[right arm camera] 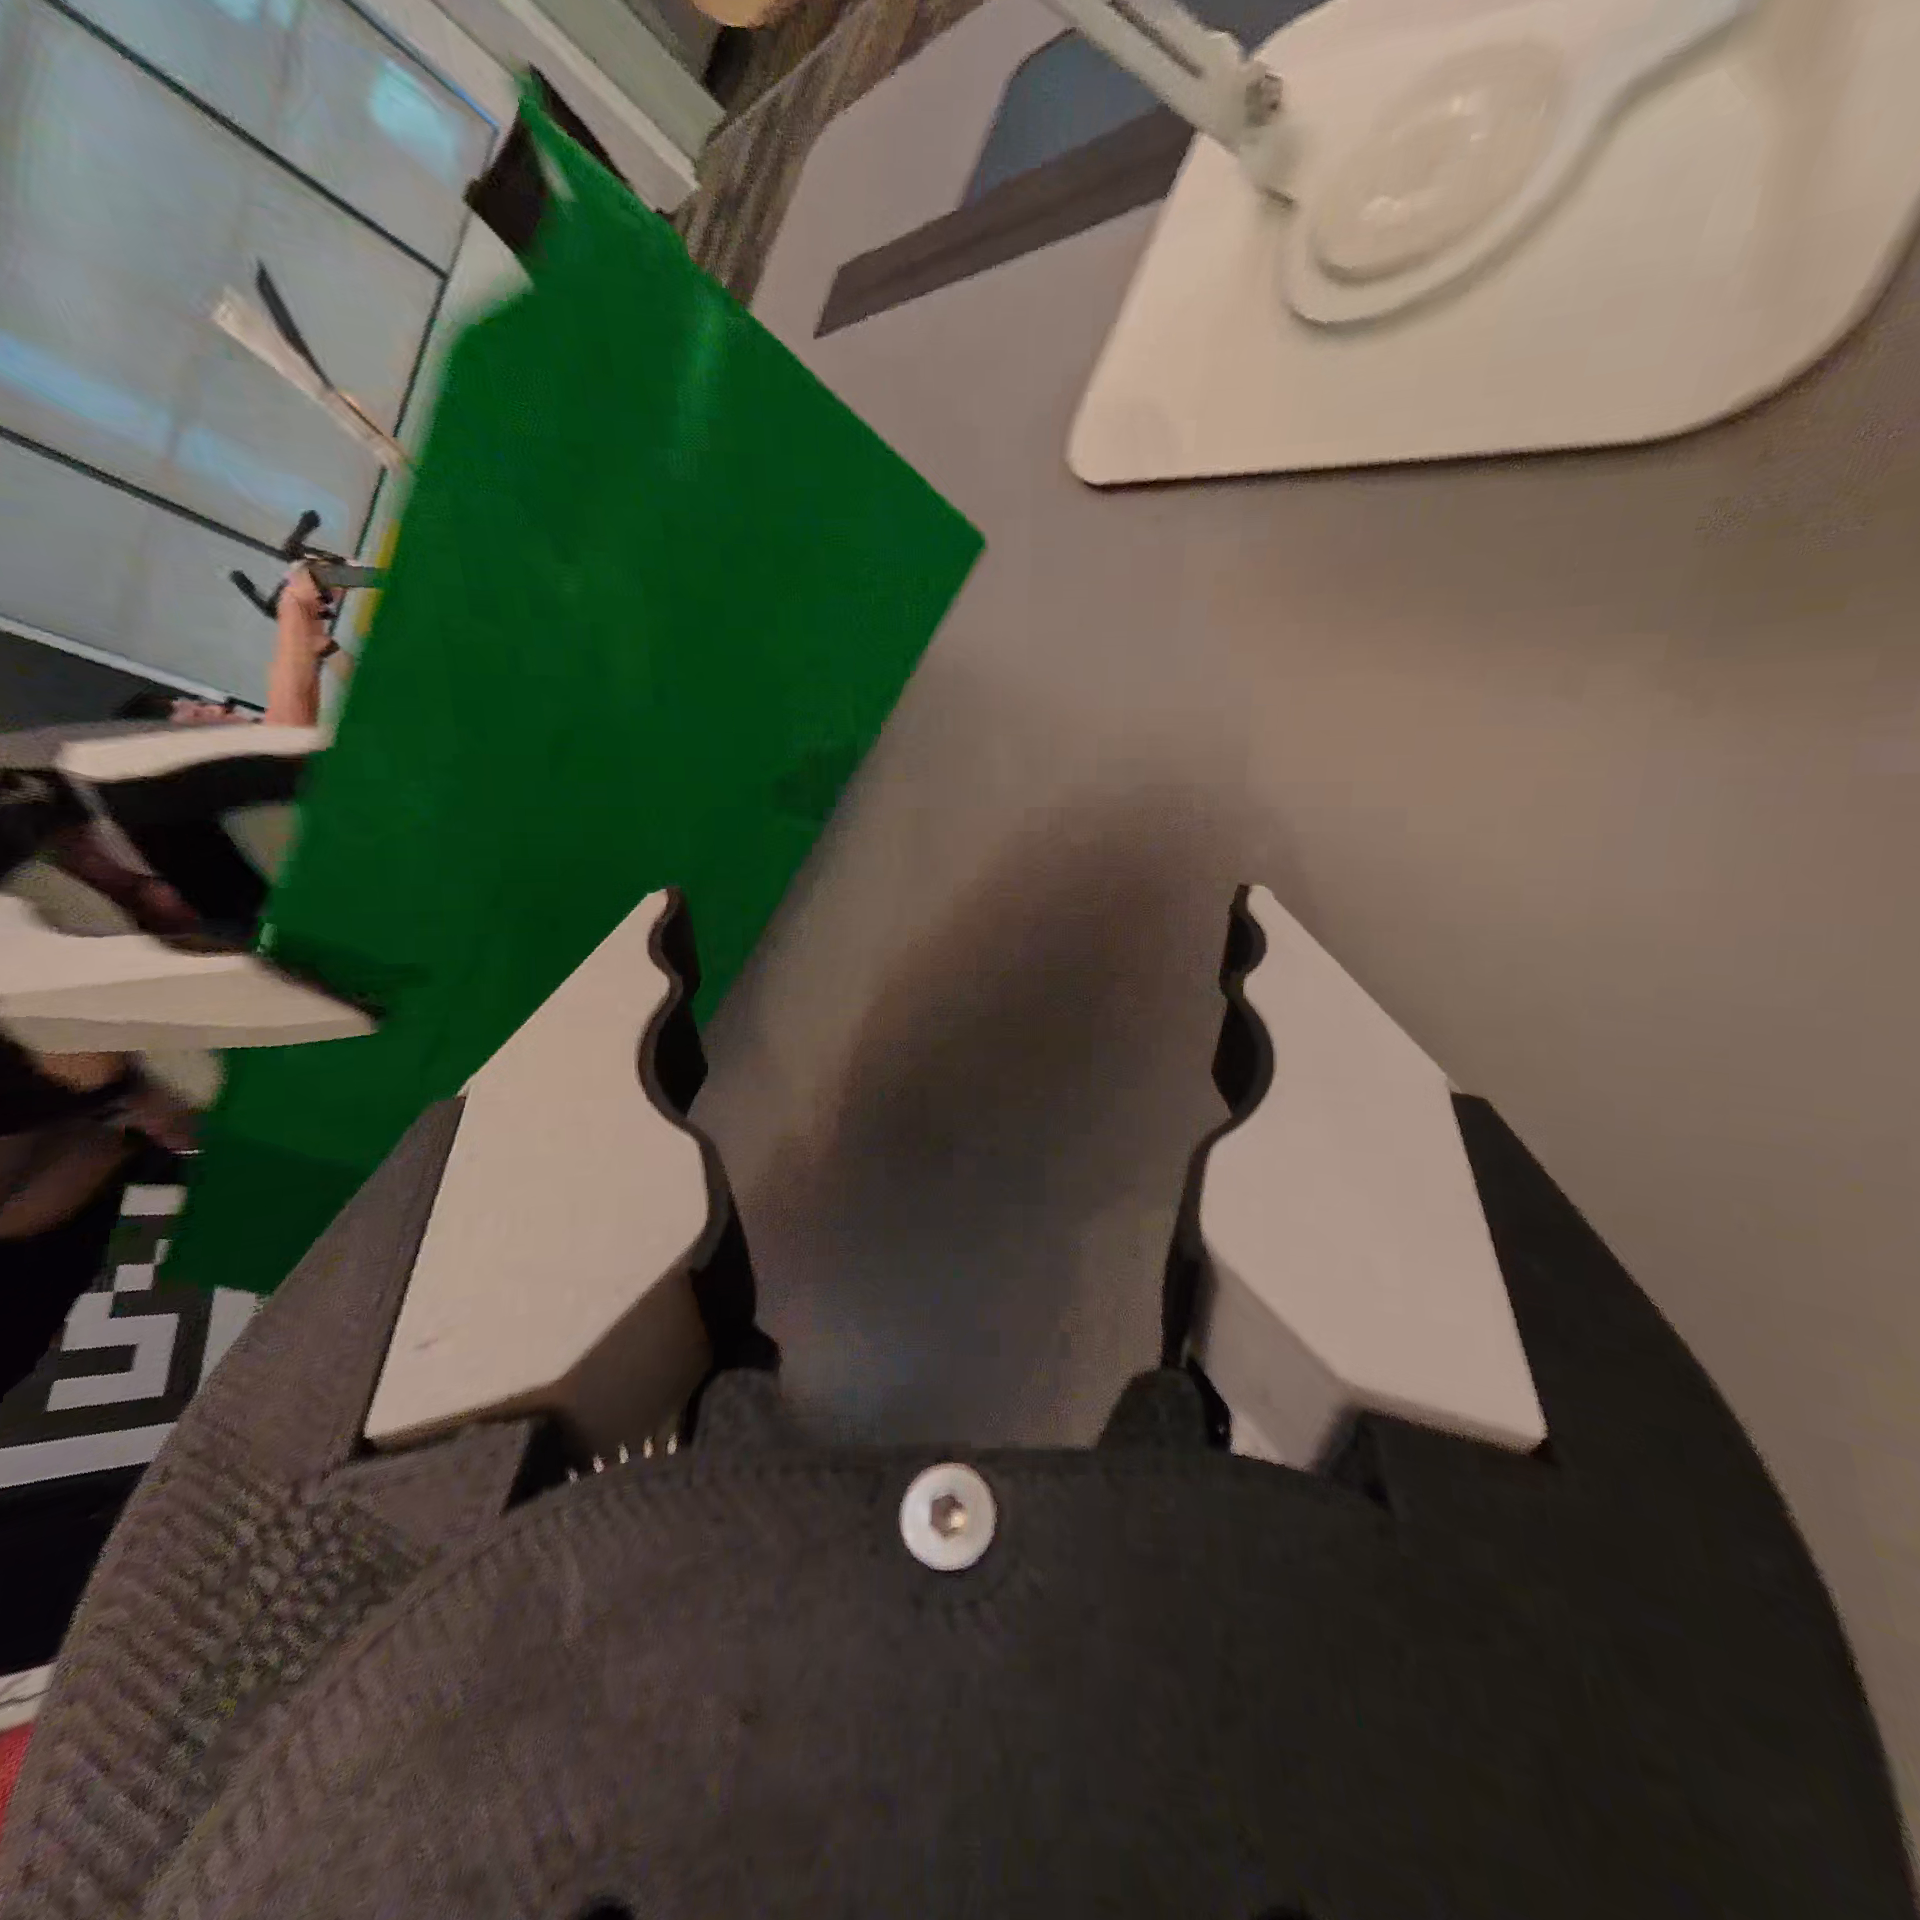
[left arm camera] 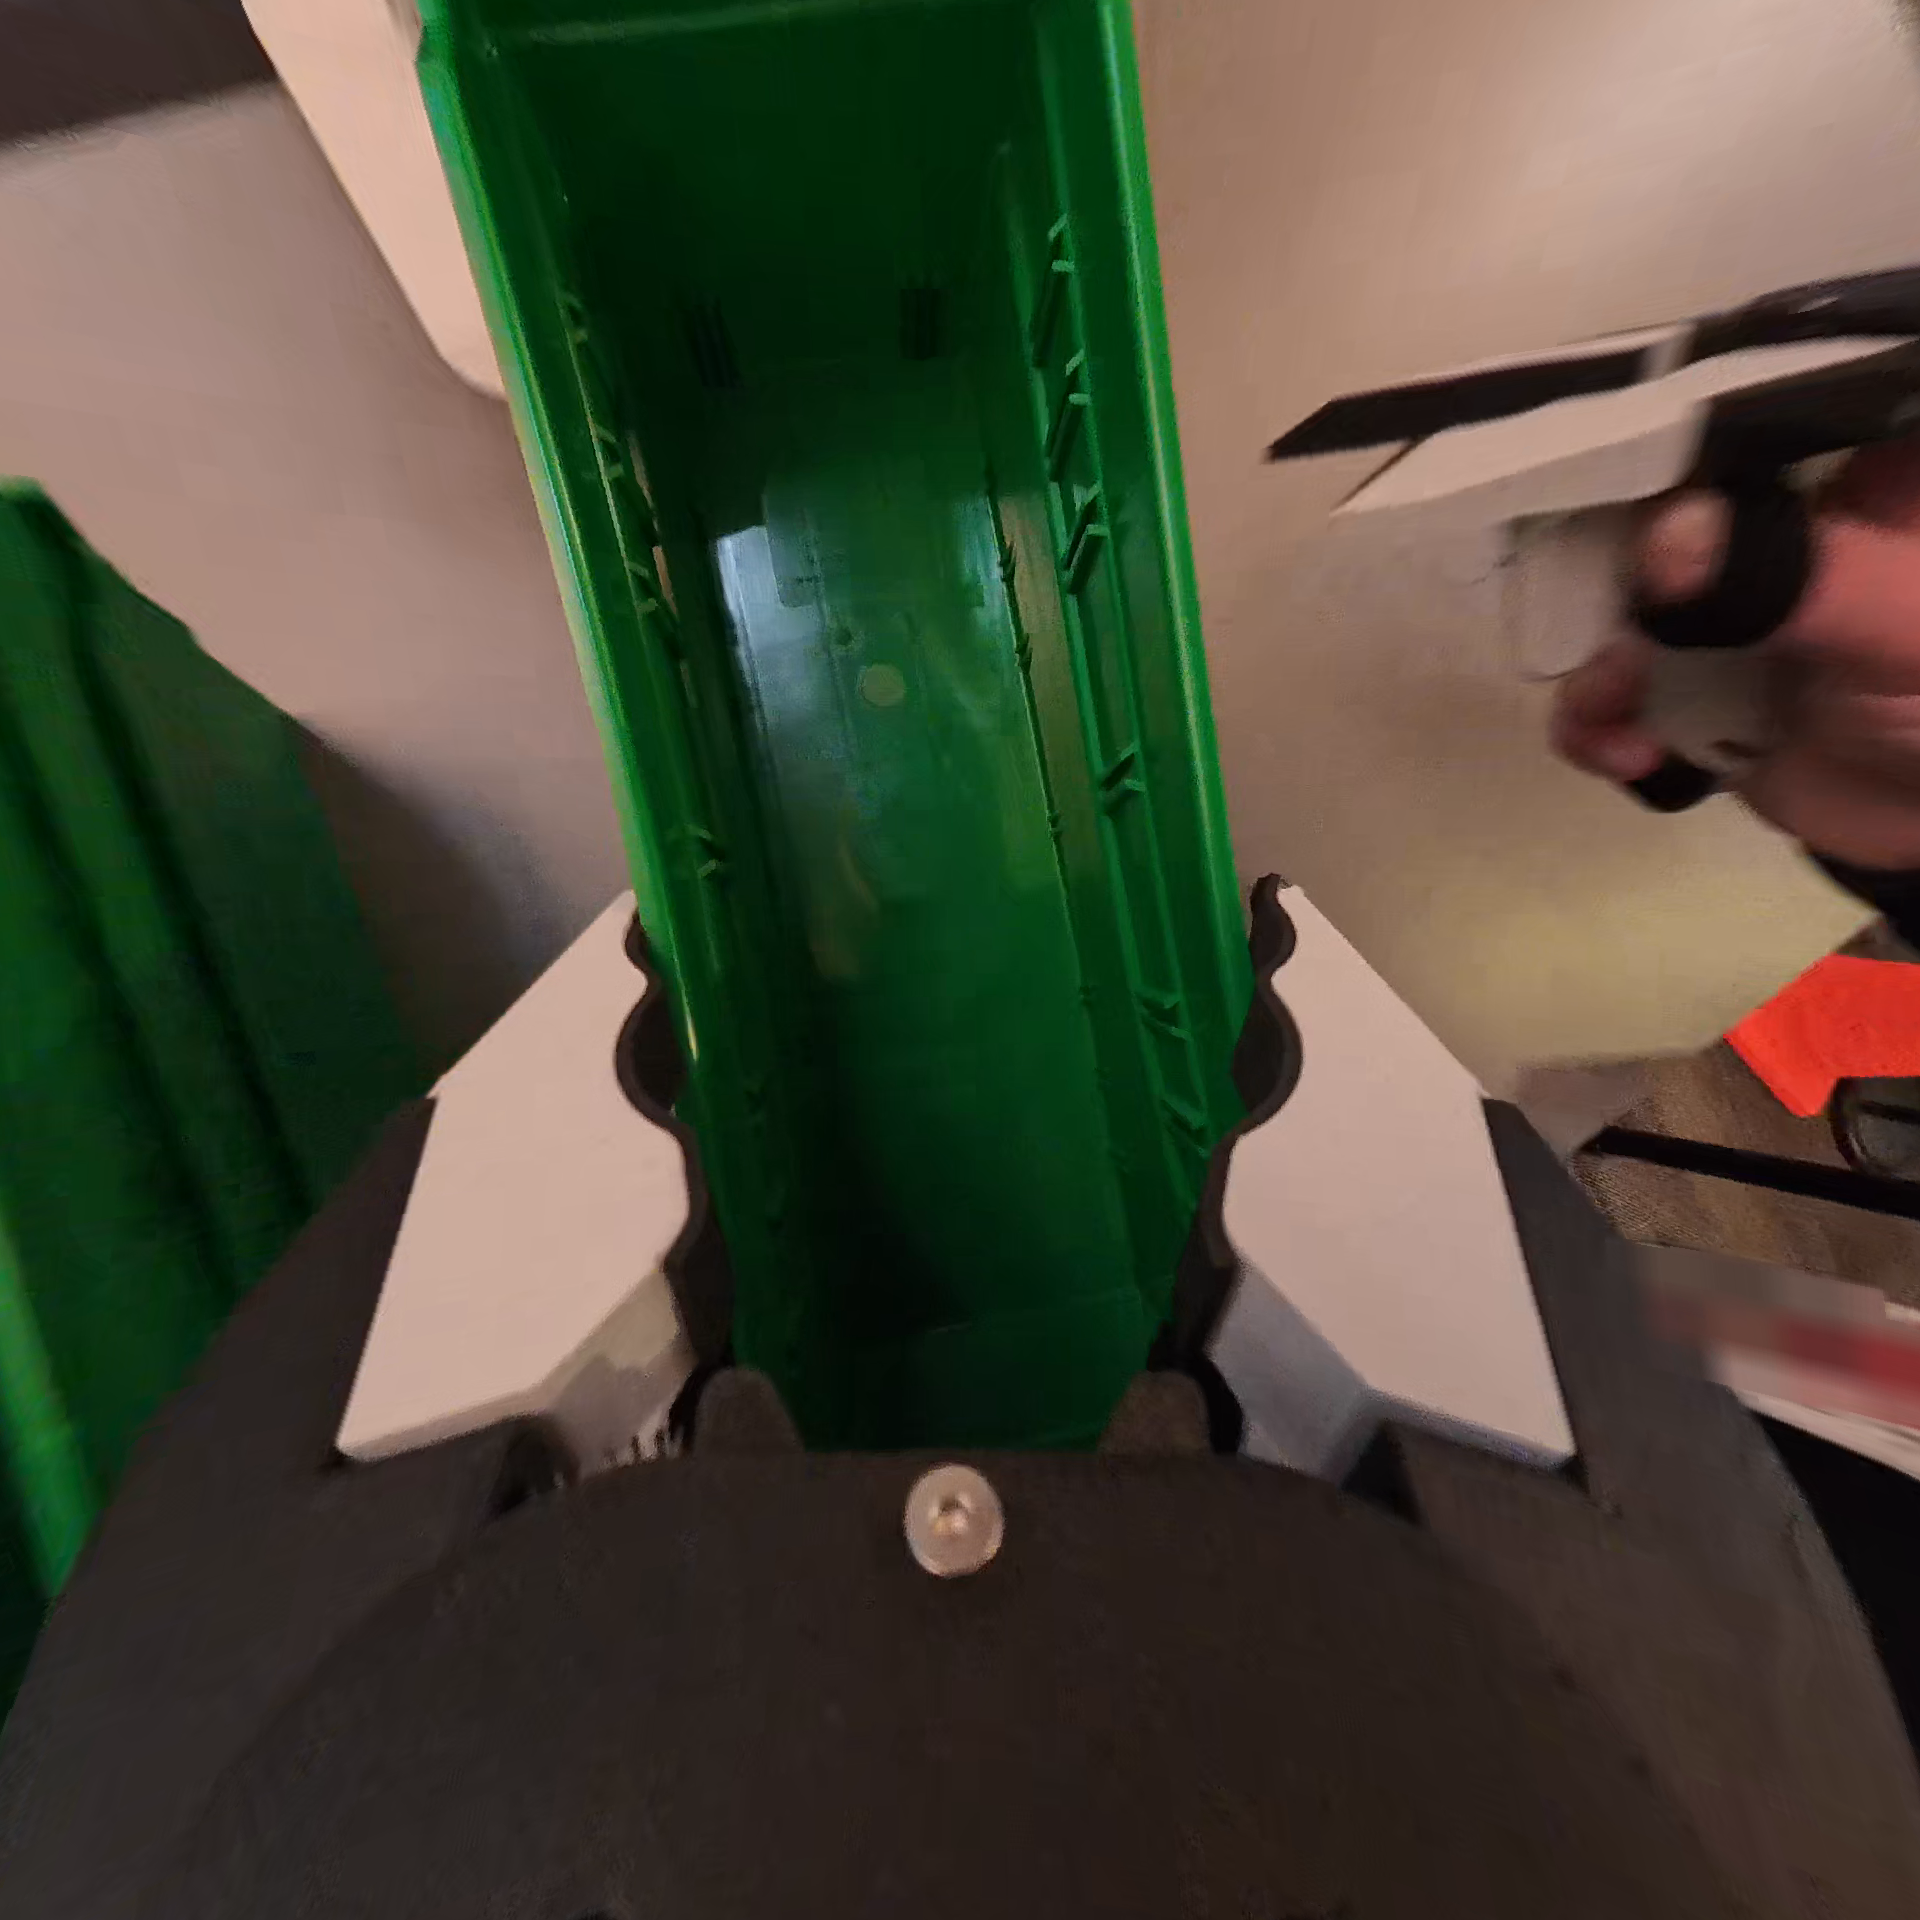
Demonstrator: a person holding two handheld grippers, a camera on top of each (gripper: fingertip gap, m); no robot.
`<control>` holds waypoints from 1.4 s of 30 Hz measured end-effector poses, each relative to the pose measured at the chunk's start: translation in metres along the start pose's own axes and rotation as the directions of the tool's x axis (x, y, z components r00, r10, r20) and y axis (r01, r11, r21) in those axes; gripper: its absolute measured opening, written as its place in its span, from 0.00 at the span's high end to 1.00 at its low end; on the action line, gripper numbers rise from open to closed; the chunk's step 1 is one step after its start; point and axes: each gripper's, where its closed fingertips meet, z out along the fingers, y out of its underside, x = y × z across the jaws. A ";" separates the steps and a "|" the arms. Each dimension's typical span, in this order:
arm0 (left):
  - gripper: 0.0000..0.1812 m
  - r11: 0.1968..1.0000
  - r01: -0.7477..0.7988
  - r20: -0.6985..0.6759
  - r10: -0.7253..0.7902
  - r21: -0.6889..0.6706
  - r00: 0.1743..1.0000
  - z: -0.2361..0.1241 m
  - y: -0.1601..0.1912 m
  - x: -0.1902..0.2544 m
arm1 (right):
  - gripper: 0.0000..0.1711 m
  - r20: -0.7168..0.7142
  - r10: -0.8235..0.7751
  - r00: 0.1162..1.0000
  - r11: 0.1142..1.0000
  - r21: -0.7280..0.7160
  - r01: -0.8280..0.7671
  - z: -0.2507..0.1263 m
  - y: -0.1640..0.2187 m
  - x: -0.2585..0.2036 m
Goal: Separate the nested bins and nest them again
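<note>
Two green bins in play right now, and they're apart. One green bin point(left arm camera: 894, 727) is clamped in the left gripper point(left arm camera: 951, 925), running up the middle of the left wrist view with its open inside facing the camera, ribs down both walls. The fingers pinch it across its narrow width near one end, so most of the bin sticks out past the grip. The second bin point(left arm camera: 135, 935) sits at the left edge of that frame, only a ribbed outer wall showing.

The right gripper point(right arm camera: 956, 935) is spread wide with nothing between its fingers, hovering over the grey table point(right arm camera: 1351, 831). In its view the held bin point(right arm camera: 623, 665) shows as a flat green slab left of center, with the left gripper point(right arm camera: 197, 987) latched on at the far left. A white stand base point(right arm camera: 1507, 312) takes the upper right.

What could go wrong, my guess: with a grip that close to one end, the bin could pivot or slip between the pads if it's swung fast, and both views are already motion blurred. When nesting, a tilted bin could catch its ribs on the other's rim and jam or shove it along the table, since nothing is steadying that one.

Labels: a black-and-white square marker point(right arm camera: 114, 1351) shows at lower left of the right view; nothing else is legible.
</note>
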 end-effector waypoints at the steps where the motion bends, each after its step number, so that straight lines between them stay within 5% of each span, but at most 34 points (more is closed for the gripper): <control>1: 0.40 1.000 0.020 0.007 -0.020 -0.020 1.000 0.014 0.011 -0.002 | 0.42 -0.016 -0.001 1.000 1.000 -0.005 0.001 -0.005 0.004 0.007; 5: 0.39 0.996 0.078 0.080 -0.074 -0.046 0.994 0.047 0.035 -0.014 | 0.42 -0.026 0.021 0.999 1.000 -0.011 -0.021 -0.016 0.018 0.016; 14: 0.31 0.994 0.109 0.156 -0.110 0.015 0.982 0.060 0.034 -0.024 | 0.42 0.016 0.038 0.999 0.999 -0.033 -0.038 -0.010 0.030 0.008; 19: 0.30 0.992 0.022 0.212 -0.049 0.128 0.976 0.004 -0.005 -0.024 | 0.42 0.031 0.039 0.999 0.999 -0.023 -0.038 -0.013 0.024 0.009; 22: 0.34 0.987 -0.048 0.359 -0.011 0.155 0.933 -0.054 -0.026 -0.069 | 0.42 0.027 0.030 0.999 0.999 -0.020 -0.029 -0.017 0.021 0.014; 29: 0.23 0.978 0.117 0.426 -0.033 -0.173 0.904 -0.070 0.037 -0.166 | 0.42 0.043 0.032 0.999 0.999 -0.038 -0.031 -0.015 0.022 0.020; 33: 0.30 0.960 0.129 0.455 -0.001 -0.249 0.891 -0.072 0.042 -0.180 | 0.42 0.057 0.036 0.998 0.999 -0.043 -0.034 -0.011 0.023 0.018; 38: 0.26 0.928 0.149 0.394 -0.002 -0.342 0.919 -0.062 0.051 -0.179 | 0.43 0.068 0.045 0.997 0.998 -0.044 -0.042 -0.008 0.024 0.017; 42: 0.38 0.929 0.185 0.394 -0.046 -0.320 0.918 -0.062 0.048 -0.183 | 0.43 0.072 0.056 0.996 0.998 -0.041 -0.053 -0.007 0.024 0.018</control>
